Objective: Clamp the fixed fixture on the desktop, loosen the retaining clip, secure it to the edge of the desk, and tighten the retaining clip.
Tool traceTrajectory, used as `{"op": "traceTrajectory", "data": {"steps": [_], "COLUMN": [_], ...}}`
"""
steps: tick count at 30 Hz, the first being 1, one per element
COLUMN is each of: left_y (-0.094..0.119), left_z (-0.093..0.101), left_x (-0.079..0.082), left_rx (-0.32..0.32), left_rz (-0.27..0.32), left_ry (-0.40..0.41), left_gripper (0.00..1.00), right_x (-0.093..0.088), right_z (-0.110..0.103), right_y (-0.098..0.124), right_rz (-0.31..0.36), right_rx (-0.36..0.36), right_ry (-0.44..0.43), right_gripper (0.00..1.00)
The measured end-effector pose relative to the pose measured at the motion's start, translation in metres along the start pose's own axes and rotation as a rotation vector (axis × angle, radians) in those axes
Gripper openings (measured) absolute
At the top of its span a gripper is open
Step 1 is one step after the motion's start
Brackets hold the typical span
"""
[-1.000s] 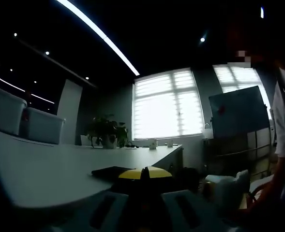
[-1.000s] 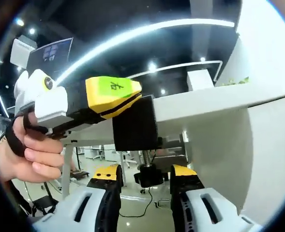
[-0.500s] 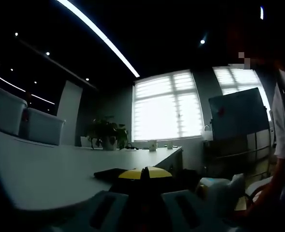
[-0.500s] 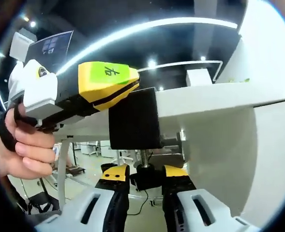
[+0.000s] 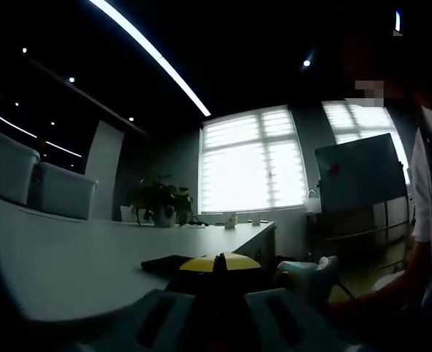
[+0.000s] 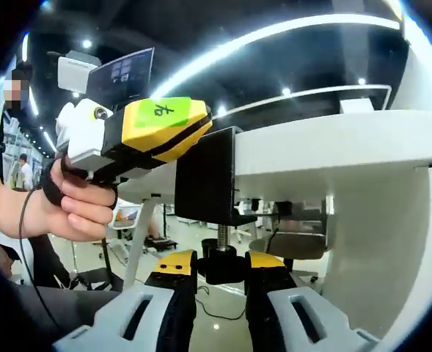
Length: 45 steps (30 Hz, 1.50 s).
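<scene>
A black clamp fixture (image 6: 204, 176) sits over the edge of the white desk (image 6: 333, 147). Its screw (image 6: 222, 236) hangs below and ends in a black knob (image 6: 222, 265). In the right gripper view my left gripper (image 6: 201, 132), yellow-tipped and held by a hand (image 6: 80, 209), is shut on the fixture's upper side. My right gripper (image 6: 221, 268) is under the desk, its yellow jaws shut on the knob. In the left gripper view my left gripper (image 5: 219, 262) is shut at the desk (image 5: 69, 257) edge on the fixture's dark top plate (image 5: 168, 262).
A potted plant (image 5: 160, 202) and small items stand at the desk's far end, with white chairs (image 5: 39, 183) along its left side. A board (image 5: 362, 172) and a person (image 5: 428, 191) are to the right. The desk's white side panel (image 6: 377, 249) stands close to the right of the knob.
My right gripper rose under the desk and its jaws drew in onto the knob. That view has since rolled. My left gripper has stayed put on the fixture.
</scene>
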State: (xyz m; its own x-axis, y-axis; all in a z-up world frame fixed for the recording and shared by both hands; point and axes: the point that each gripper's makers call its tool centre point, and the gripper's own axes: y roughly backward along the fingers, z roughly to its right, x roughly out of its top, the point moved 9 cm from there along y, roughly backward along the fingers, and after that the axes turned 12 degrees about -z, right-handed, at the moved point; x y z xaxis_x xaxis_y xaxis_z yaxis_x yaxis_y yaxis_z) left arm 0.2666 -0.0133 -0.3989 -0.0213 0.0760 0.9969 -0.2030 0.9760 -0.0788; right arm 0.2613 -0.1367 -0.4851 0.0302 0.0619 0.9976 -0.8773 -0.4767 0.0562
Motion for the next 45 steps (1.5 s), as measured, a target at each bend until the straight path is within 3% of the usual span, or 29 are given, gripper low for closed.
{"op": "traceTrajectory", "data": {"steps": [3,7,11,15,16,18,21,25,30,36,40,45], "left_y": [0.0,0.0,0.0,0.0,0.0,0.0,0.0,0.0,-0.001,-0.001,-0.002,-0.001], "left_z": [0.0,0.001,0.001,0.0,0.001,0.001,0.001,0.001,0.0,0.001,0.001,0.0], "left_x": [0.0,0.001,0.001,0.0,0.001,0.001,0.001,0.001,0.0,0.0,0.0,0.0], "left_rx": [0.001,0.004,0.004,0.001,0.001,0.002,0.001,0.003,0.001,0.0,-0.002,-0.005], "left_rz": [-0.002,-0.015,-0.017,-0.015,-0.015,-0.016,-0.01,-0.005,-0.002,0.001,0.003,0.003], "left_ry": [-0.002,-0.017,-0.022,-0.023,-0.021,-0.024,-0.019,-0.019,-0.016,-0.012,-0.011,-0.01], "left_gripper": [0.01,0.01,0.01,0.01,0.01,0.01,0.01,0.01,0.01,0.01,0.01,0.01], "right_x": [-0.003,-0.007,-0.018,-0.017,-0.018,-0.018,-0.019,-0.016,-0.01,-0.006,-0.006,-0.01], "right_z": [0.001,-0.006,-0.024,-0.04,-0.043,-0.05,-0.058,-0.059,-0.037,-0.03,-0.031,-0.025], "right_y": [0.001,0.006,0.011,0.01,0.009,0.007,0.005,-0.001,-0.008,-0.016,-0.014,-0.009], "right_rz": [0.011,0.035,0.024,0.013,-0.013,-0.005,0.016,0.005,0.003,0.013,0.01,0.008], "right_rx": [0.022,-0.083,-0.118,-0.194,-0.223,-0.262,-0.329,-0.391,-0.511,-0.517,-0.526,-0.507], "right_ry": [-0.029,-0.08,-0.092,0.038,0.045,0.031,-0.035,-0.016,-0.042,-0.055,-0.013,-0.009], "right_gripper": [0.24,0.27,0.37,0.45,0.48,0.5,0.48,0.48,0.48,0.43,0.29,0.27]}}
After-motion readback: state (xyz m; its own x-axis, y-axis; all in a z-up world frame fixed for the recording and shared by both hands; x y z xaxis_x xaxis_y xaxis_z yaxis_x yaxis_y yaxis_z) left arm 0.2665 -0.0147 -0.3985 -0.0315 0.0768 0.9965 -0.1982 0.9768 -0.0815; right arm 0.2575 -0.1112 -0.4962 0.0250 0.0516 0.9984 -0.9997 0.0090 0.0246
